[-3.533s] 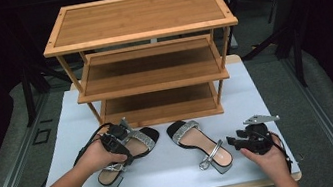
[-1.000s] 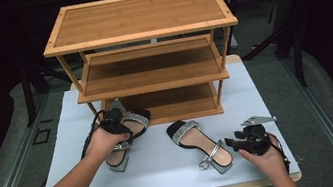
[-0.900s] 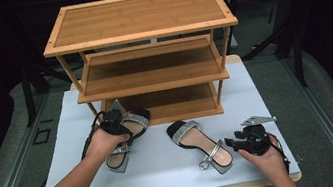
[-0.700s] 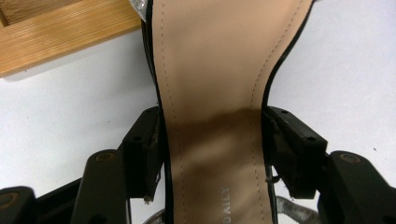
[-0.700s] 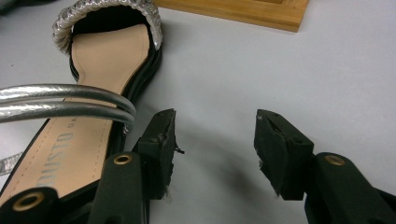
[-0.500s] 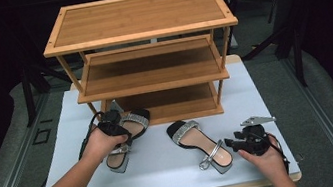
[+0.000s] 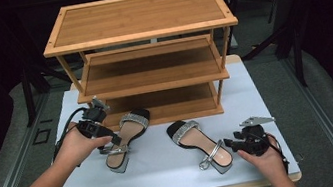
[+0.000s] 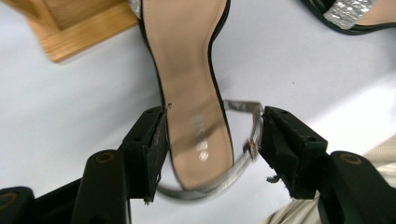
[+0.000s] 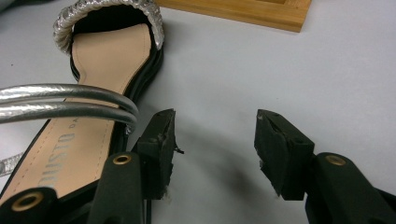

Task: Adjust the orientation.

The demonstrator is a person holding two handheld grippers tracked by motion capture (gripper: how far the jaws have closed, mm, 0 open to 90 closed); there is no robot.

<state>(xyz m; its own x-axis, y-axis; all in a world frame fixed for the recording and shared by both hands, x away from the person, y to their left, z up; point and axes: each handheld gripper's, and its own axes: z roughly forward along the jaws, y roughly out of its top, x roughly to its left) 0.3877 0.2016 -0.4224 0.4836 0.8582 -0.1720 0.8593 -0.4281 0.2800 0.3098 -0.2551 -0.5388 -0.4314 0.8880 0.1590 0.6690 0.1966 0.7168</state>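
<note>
Two black sandals with silver straps lie on the white table top. The left sandal (image 7: 127,132) (image 8: 196,93) points its toe at the bottom shelf of the bamboo shoe rack (image 7: 143,21). My left gripper (image 7: 114,141) (image 8: 212,135) hovers over its heel. The jaws have just been closing a little, but they are open: the heel and ankle strap show in the gap beyond the tips. The right sandal (image 7: 194,139) (image 9: 107,60) lies in front of the rack. My right gripper (image 7: 230,143) (image 9: 215,130) rests open beside its heel, with bare table between the jaws.
The three-tier rack's bottom corner (image 8: 79,23) (image 9: 243,11) stands close behind both sandals. The white table cover (image 7: 258,109) has free room to the right of the rack. A black cable (image 7: 59,146) loops from the left gripper, and dark floor surrounds the table.
My left hand has lifted up and back to the left off the left sandal, which stays with its toe at the bottom shelf. The right hand and right sandal have not moved.
</note>
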